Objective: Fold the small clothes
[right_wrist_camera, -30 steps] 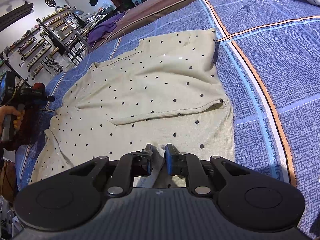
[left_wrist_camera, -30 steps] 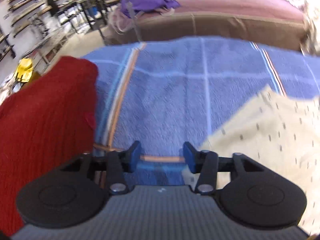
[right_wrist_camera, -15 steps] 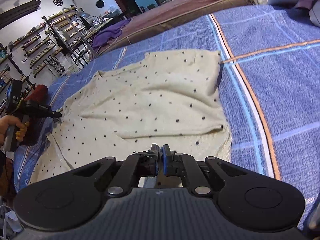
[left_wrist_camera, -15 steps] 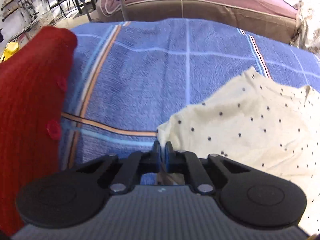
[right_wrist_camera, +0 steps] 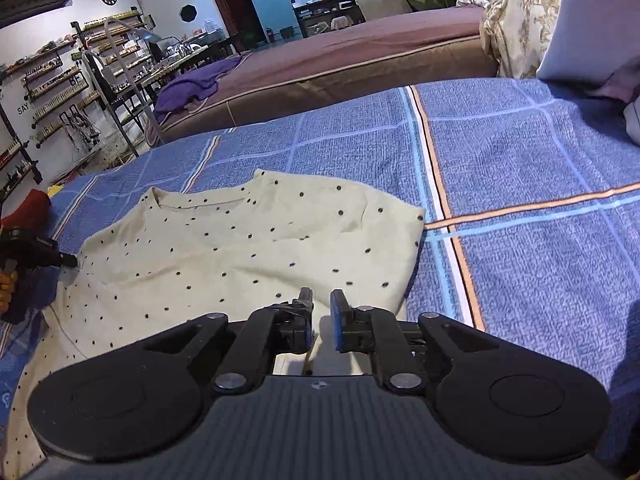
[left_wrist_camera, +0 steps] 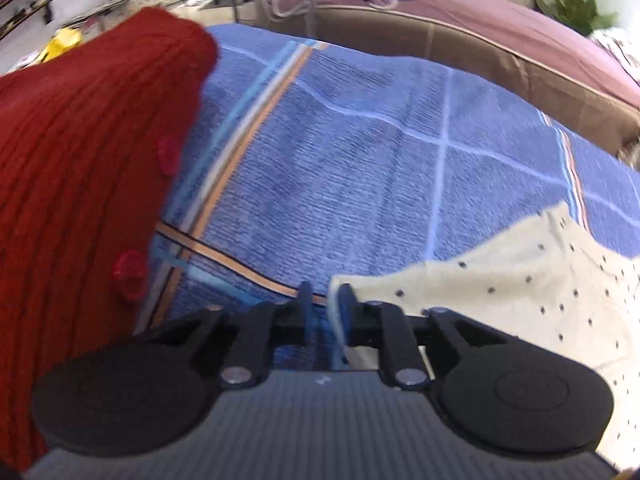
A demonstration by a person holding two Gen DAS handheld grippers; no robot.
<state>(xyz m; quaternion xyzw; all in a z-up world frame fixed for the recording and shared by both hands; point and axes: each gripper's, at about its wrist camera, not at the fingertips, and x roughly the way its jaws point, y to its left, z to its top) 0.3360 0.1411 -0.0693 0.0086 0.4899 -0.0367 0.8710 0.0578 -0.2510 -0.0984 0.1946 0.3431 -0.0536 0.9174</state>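
Bedding first: the blue checked bedspread carries the whole job, and the cream dotted top lies spread across it, neckline toward the far side, bottom hem toward both cameras. Taking that top as the landmark, a red knitted garment lies just beside its left edge, and a brown mattress sits beyond its far edge.

Change noted: half a second ago both claws were pinched almost closed at the top's near hem; their jaws have since been opening. The right claw now stands released, a clear gap between its pads, with the hem lying flat beneath and slightly ahead rather than pressed between them. The left claw is likewise parted at the top's left corner; the cloth edge lies against the inner face of one pad, but the other pad stands off it, so nothing is clamped. In the right wrist view, that left claw shows at the garment's left edge with its tips at the cloth.

Judgement: the hem has been let go, so the top rests flat and unfolded in its main body. Folding proper appears not yet begun; a fresh grasp on the hem corners would likely be needed.
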